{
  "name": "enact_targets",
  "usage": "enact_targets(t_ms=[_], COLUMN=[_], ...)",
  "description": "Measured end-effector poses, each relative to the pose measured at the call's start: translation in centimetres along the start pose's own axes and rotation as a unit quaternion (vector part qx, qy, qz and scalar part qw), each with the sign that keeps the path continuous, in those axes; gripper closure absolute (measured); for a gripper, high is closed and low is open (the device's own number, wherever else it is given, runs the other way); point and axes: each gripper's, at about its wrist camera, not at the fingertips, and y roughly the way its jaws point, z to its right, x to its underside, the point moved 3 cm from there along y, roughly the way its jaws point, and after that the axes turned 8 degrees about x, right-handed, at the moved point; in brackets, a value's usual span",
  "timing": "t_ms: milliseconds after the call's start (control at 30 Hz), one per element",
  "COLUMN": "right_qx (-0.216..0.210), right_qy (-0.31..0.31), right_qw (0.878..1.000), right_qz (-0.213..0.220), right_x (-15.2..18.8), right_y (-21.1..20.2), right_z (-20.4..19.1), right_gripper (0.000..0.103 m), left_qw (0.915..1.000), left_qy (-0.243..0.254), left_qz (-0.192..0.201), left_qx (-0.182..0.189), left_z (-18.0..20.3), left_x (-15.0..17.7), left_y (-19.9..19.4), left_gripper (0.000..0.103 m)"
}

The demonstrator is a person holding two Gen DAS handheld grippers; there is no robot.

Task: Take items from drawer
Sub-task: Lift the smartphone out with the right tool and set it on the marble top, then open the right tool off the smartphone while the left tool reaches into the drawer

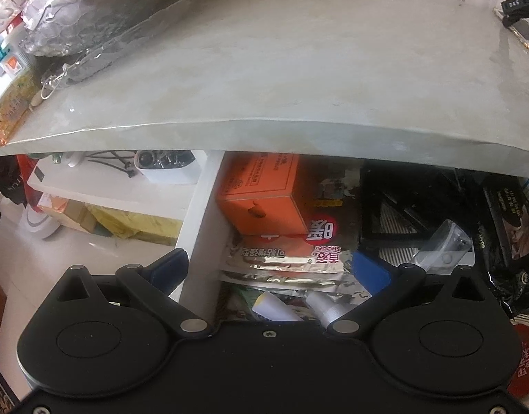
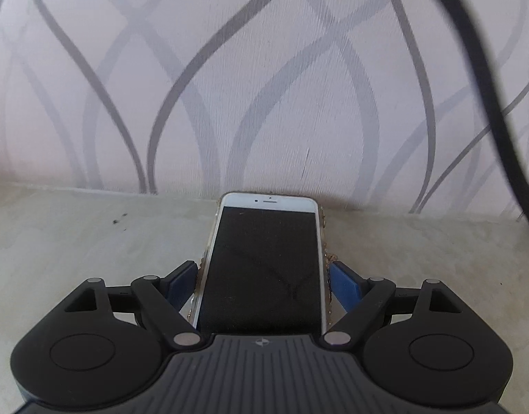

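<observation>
Right wrist view showed the phone (image 2: 261,262) caught between the blue pads (image 2: 343,284) of the right gripper (image 2: 261,286), its long sides pinched, screen up and dark, its far end out over the pale stone tabletop (image 2: 75,241) and pointing toward the patterned wall (image 2: 230,86). A beaded case edge showed along both sides where the pads pressed. The jaws stood wide, but wide around the phone, not slack. A dark cable (image 2: 488,86) curved across the upper right of that view.

Left wrist view looked down into the open drawer (image 1: 199,214) under the tabletop's front edge. Inside lay an orange box (image 1: 264,203) at the far left, silver foil packets (image 1: 292,262) nearer, a black tray (image 1: 402,207) to the right, and a clear plastic piece (image 1: 443,245) on it. The left gripper (image 1: 278,265) hung above that clutter, jaws spread with nothing between them.

To my eye the step in hand was setting the phone on the tabletop. Done well, that meant lowering it flat until its back rested fully on the stone, keeping it clear of the wall, then spreading the pads evenly so neither dragged the case sideways.
</observation>
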Motion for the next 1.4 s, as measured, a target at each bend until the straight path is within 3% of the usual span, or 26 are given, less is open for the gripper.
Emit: enact_targets(t_ms=[500,767,1067,1400], right_qx=[-0.013,-0.058,-0.114,-0.143], right_qy=[0.017,0.032,0.021,0.043], right_qw=[1.000,0.996,0.987,0.985], right_qz=[0.022,0.055,0.108,0.084], right_x=[0.0,2.1,9.9,21.5], right_y=[-0.9,-7.6,-20.6,-32.1], right_z=[1.2,2.5,1.9,-2.3], right_gripper=[0.018,0.018,0.018,0.018], left_qw=[0.9998,0.9994,0.9987,0.9984], left_qy=[0.009,0.004,-0.002,-0.008], left_qz=[-0.002,0.005,0.013,0.006], left_qx=[0.020,0.034,0.050,0.055], left_z=[1.5,1.3,1.2,0.3], left_x=[0.1,0.4,0.5,0.5], left_y=[0.2,-0.1,-0.1,0.6], left_gripper=[0.000,0.000,0.000,0.000])
